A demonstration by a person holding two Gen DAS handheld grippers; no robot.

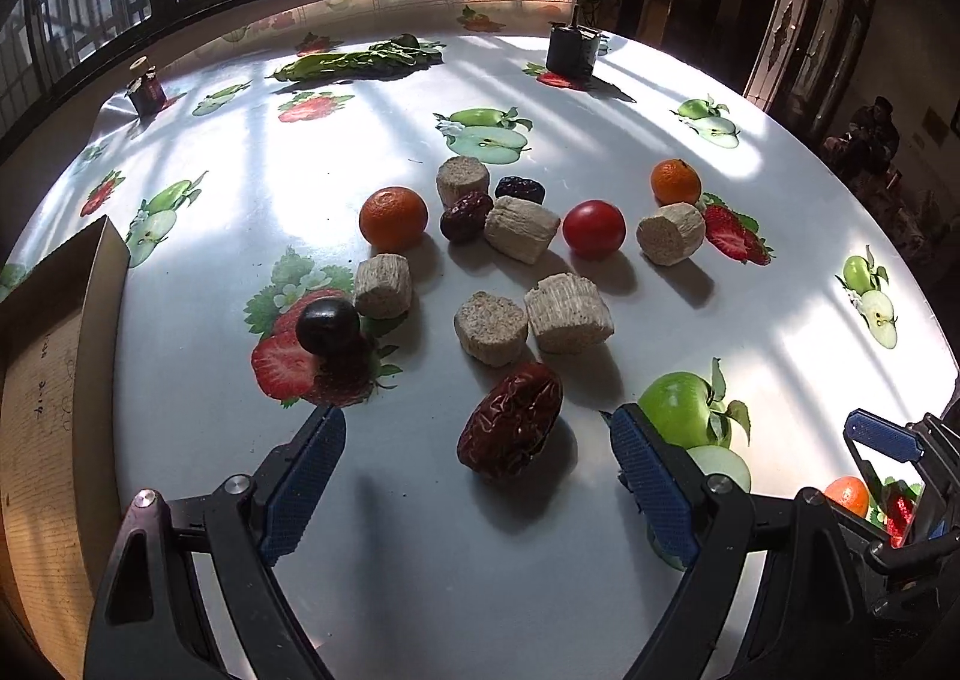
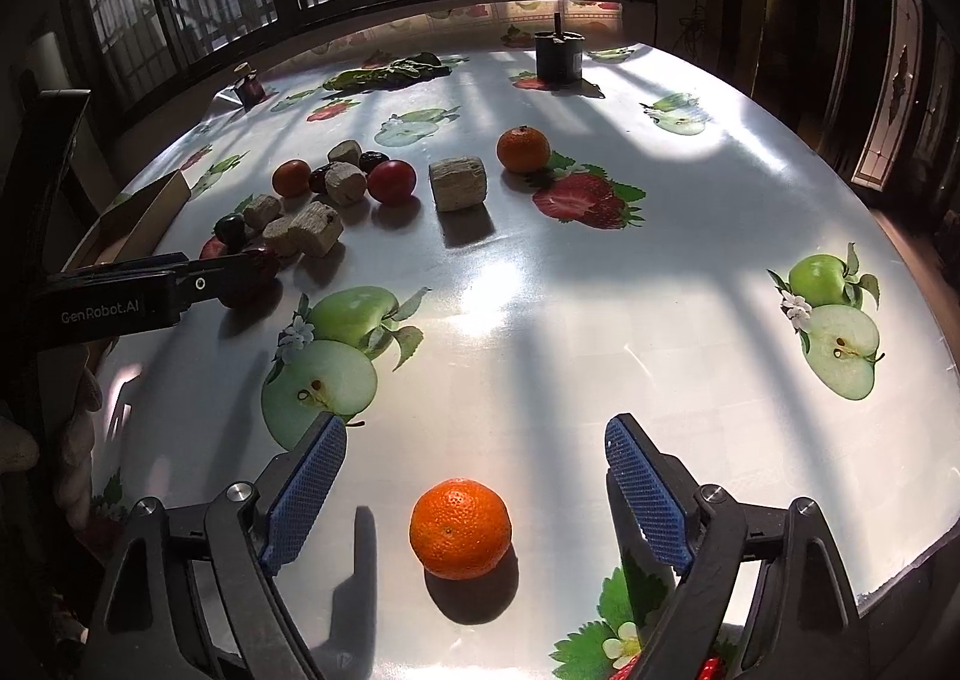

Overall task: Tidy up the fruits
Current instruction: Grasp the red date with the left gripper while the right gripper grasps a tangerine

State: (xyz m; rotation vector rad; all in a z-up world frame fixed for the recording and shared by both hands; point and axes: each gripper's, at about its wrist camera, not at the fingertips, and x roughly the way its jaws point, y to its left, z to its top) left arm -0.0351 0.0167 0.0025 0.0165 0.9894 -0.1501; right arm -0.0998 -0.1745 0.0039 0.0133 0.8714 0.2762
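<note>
**Both tongs poised wide over their fruit, nothing yet gripped**

The left gripper (image 1: 477, 443) stood wide open, its blue ribbed pads flanking a wrinkled, dark red dried date (image 1: 511, 421) that lay on the glossy white fruit-printed tablecloth (image 1: 420, 560), roughly centred between the tips and touching neither. To close well here, the tongs would likely need to advance a little so the pads met the date's long flanks, not its near end; it looks soft and should take only light pressure.

The right gripper (image 2: 474, 485) was equally wide, and a small round orange mandarin (image 2: 460, 527) sat on the cloth inside the opening, slightly behind the fingertips and apart from both. A round fruit can roll, so I judge a level, centred squeeze the safe choice.

Both tools were held low and tilted down toward the table, the right one just to the right of the left.

Beyond the left tips lay pale cylindrical grain cakes (image 1: 491, 327), a shiny dark round plum (image 1: 327, 325) to the left, then another orange mandarin (image 1: 393, 218), a red tomato (image 1: 594, 228) and further dates. Left of the left tool stood the flap of a brown cardboard box (image 1: 90, 284), presumably the destination. Farthest off lay green leafy vegetables (image 1: 360, 60) and a dark container (image 1: 571, 50).
</note>
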